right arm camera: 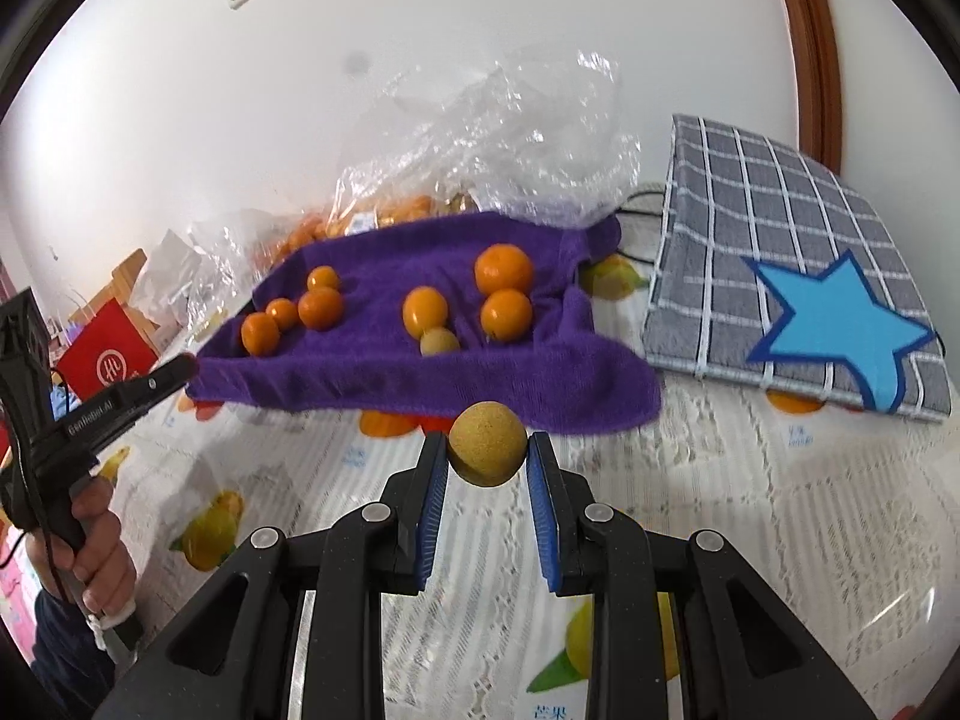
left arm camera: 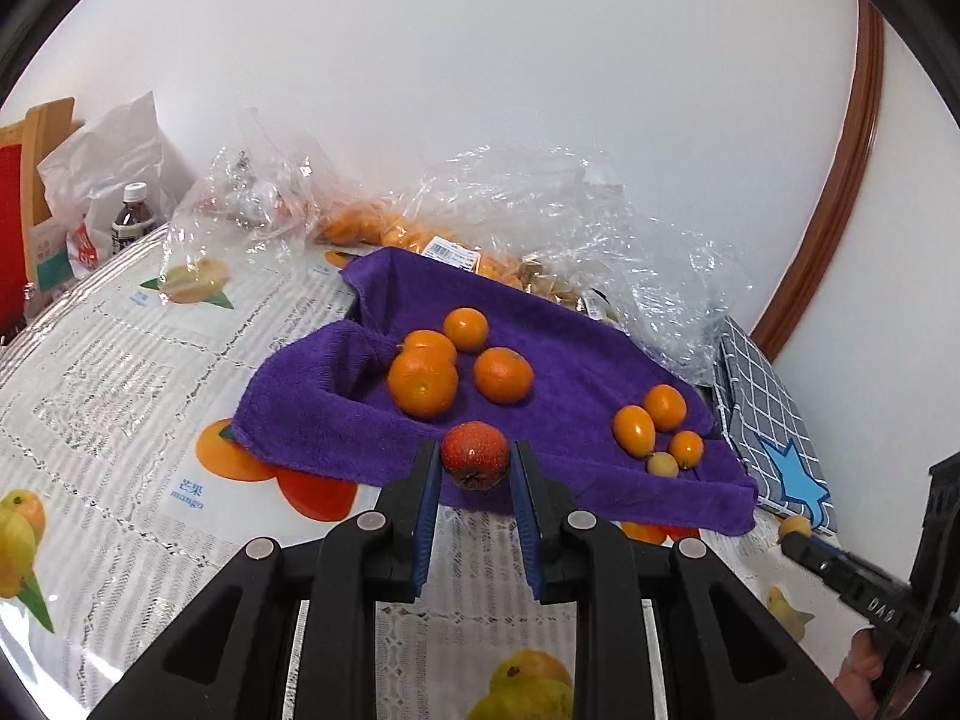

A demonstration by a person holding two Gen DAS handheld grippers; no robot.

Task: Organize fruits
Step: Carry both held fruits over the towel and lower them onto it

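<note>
- The left gripper (left arm camera: 475, 468) pinches a red fruit (left arm camera: 475, 455) over the near edge of the purple towel (left arm camera: 576, 360).
- Oranges (left arm camera: 423, 383) lie on the towel.
- The right gripper (right arm camera: 487, 450) clamps a tan round fruit (right arm camera: 487, 441) above the tablecloth (right arm camera: 750, 480), beside the towel's near edge.

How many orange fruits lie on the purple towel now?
7: four clustered at the purple towel's left, three on its right, beside one small tan fruit. The bagged ones aren't counted.

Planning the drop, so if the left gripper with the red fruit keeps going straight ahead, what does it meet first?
Probably the near edge of the purple terry towel, just past the speckled red round fruit clamped in the left gripper. Depth is uncertain.
</note>
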